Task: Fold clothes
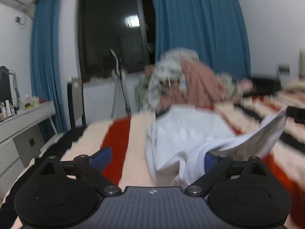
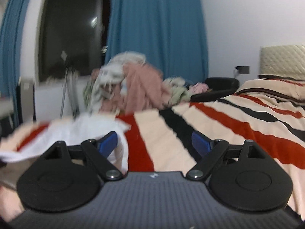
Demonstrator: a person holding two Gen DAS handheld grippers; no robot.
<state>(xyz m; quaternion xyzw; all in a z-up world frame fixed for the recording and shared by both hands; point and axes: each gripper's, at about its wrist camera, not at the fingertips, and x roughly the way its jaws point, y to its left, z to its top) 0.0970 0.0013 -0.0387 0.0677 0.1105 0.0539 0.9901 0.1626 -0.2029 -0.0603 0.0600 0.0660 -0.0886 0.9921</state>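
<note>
the left gripper stands wide open, nothing pinched, with the white garment draped just ahead and to its right, a hemmed edge lying against the inner face of its right finger. the right gripper is also spread wide and empty; from it the same white garment lies ahead and to the left, its edge beside the left finger. so the cloth sits between the two grippers, its long run seeming to go away from them toward the heap of unfolded clothes, and the left one looks nearer. the left view shows a raised corner by the other gripper; the right view shows the open striped blanket on its right.
</note>
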